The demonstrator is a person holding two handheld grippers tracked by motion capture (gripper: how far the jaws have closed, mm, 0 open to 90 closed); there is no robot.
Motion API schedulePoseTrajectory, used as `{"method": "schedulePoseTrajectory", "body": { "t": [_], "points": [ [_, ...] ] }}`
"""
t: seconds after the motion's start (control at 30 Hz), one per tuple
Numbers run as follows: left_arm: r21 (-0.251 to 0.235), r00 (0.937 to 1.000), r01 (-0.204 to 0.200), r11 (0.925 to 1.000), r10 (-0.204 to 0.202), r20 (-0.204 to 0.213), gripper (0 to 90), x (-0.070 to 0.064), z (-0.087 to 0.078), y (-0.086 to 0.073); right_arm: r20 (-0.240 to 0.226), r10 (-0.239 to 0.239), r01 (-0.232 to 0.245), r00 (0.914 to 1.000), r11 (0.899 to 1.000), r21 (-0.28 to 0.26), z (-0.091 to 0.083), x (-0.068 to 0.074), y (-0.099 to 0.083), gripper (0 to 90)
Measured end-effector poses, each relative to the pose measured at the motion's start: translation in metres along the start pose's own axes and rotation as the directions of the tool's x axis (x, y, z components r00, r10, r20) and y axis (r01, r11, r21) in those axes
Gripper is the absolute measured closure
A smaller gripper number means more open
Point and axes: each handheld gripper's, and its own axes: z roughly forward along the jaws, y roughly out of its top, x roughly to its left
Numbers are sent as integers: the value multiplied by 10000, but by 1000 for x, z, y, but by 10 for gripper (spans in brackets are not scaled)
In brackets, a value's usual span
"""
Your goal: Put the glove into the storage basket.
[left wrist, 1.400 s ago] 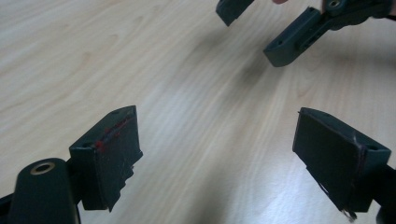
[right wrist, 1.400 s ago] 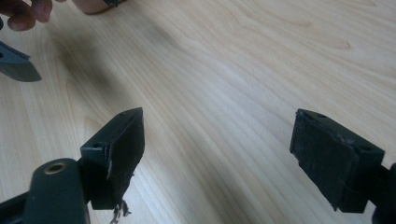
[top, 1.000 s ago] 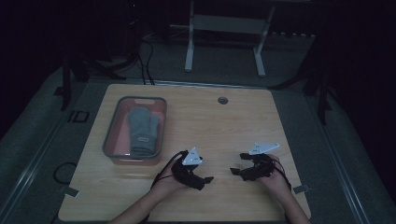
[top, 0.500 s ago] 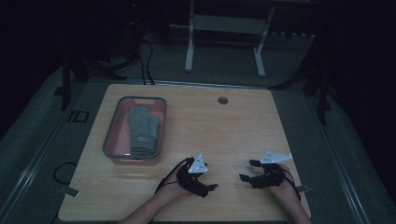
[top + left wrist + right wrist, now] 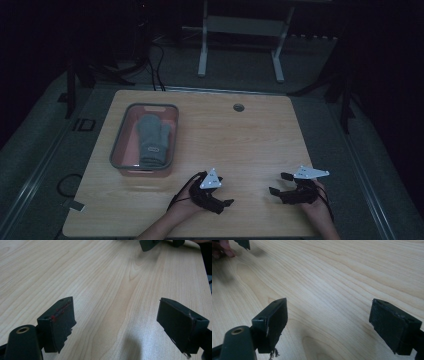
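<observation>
Mitten (image 5: 152, 140) lying flat in bin (image 5: 118, 145), untouched. Left gripper (image 5: 223, 205) and right gripper (image 5: 277, 185) well right of bin, low over bare table (image 5: 250, 135), jaws spread, empty; probably staged for reaching in.

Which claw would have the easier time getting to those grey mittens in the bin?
Probably the left claw. It sits nearer the pink bin holding the grey mittens; the right claw is farther across the table. Both are open and hold nothing.
</observation>
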Motion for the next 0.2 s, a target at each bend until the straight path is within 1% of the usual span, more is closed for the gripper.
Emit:
{"method": "schedulePoseTrajectory", "body": {
  "t": [0.07,0.2],
  "points": [
    [-42,10000,-23,10000,23,-37,154,0,-1,0,14,-7,7,10000,10000,-21,0,-1,0,152],
    [-81,9999,94,9999,-94,-67,154,2,-1,0,99,-100,100,9999,9999,19,0,0,-1,153]
  ]
}}
